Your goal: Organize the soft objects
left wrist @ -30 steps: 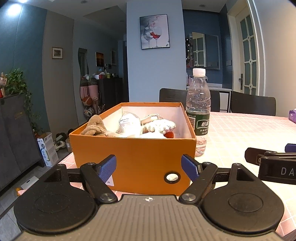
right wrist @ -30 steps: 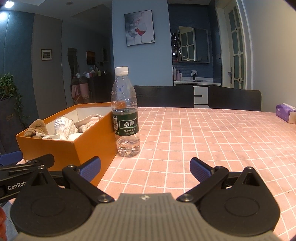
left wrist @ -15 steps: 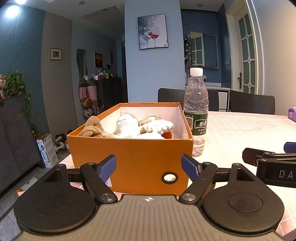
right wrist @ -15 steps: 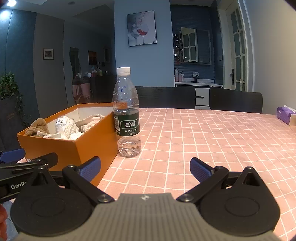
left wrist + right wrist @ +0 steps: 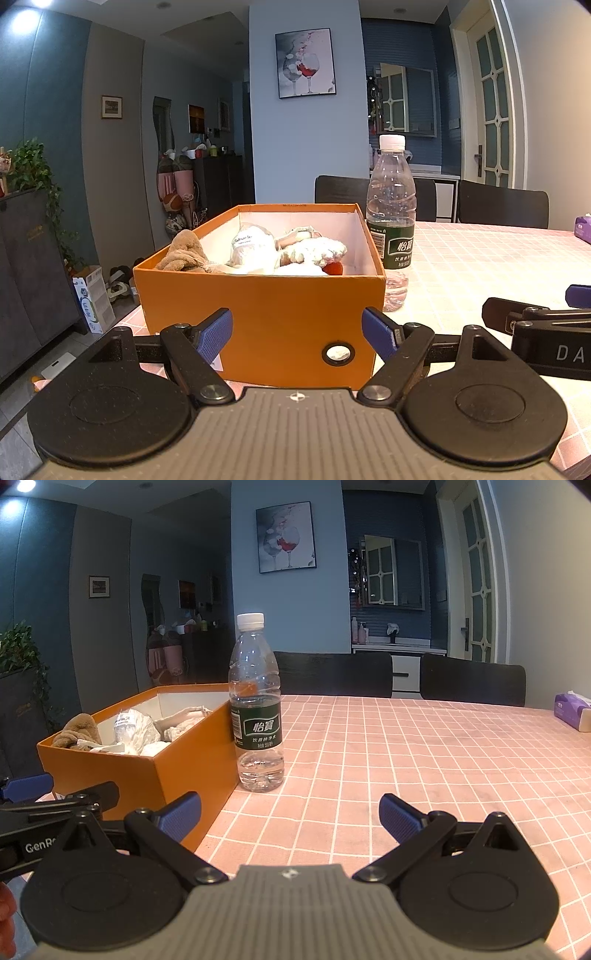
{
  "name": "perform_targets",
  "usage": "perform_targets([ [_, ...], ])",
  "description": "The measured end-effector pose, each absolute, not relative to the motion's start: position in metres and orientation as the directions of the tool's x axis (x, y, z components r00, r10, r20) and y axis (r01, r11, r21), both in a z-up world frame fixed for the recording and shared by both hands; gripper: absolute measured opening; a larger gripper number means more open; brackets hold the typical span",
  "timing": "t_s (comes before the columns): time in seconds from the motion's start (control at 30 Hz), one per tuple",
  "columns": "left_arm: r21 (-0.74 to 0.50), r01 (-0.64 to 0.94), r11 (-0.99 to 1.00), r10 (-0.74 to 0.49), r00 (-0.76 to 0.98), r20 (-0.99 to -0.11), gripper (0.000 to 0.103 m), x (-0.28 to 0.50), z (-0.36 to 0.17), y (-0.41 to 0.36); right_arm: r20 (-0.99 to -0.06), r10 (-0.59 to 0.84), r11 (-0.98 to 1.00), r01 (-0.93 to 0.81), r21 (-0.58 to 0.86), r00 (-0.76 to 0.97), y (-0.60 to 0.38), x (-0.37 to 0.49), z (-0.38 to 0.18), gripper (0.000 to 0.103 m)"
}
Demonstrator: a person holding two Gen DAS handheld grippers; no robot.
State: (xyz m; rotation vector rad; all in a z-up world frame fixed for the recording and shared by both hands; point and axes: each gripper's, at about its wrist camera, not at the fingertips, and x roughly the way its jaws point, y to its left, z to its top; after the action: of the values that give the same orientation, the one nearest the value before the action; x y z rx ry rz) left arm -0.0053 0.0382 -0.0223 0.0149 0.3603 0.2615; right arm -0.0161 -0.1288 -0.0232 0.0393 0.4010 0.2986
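Both the left gripper [image 5: 297,330] and the right gripper [image 5: 290,814] gape wide, holding nothing, near the orange cardboard box [image 5: 266,314] of soft toys [image 5: 314,253] beside a clear plastic water bottle [image 5: 255,705].

A matt orange cardboard box [image 5: 258,314] with a white paper-like lining holds a fuzzy tan plush toy [image 5: 183,251], crinkled glossy plastic wrapping [image 5: 251,247] and a nubbly white fabric piece [image 5: 317,251]. Beside it, a clear, shiny plastic water bottle [image 5: 255,705] has a smooth green label. The bench [image 5: 424,757] wears a soft, matt pink checked cloth.
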Motion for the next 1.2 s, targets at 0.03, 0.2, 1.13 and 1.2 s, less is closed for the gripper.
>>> perform_targets([
  [0.03,0.062,-0.251,0.966,0.257,0.902,-0.346,0.093,-0.0054,-0.0221,0.0382,-0.379,0.294,0.955,-0.279,0.096,0.877,-0.1288,-0.0162,-0.0232,0.1],
  [0.2,0.06,-0.252,0.966,0.257,0.902,-0.347,0.093,-0.0053,-0.0222,0.038,-0.375,0.296,0.955,-0.282,0.094,0.878,-0.1286,-0.0171,-0.0231,0.1],
  [1.13,0.051,-0.251,0.967,0.253,0.901,-0.354,0.093,-0.0047,-0.026,0.0388,-0.389,0.305,0.952,-0.292,0.094,0.869,-0.1265,-0.0182,-0.0261,0.1],
  [1.2,0.049,-0.256,0.965,0.257,0.899,-0.355,0.093,-0.0047,-0.0265,0.0397,-0.39,0.304,0.952,-0.291,0.094,0.869,-0.1264,-0.0182,-0.0261,0.1],
])
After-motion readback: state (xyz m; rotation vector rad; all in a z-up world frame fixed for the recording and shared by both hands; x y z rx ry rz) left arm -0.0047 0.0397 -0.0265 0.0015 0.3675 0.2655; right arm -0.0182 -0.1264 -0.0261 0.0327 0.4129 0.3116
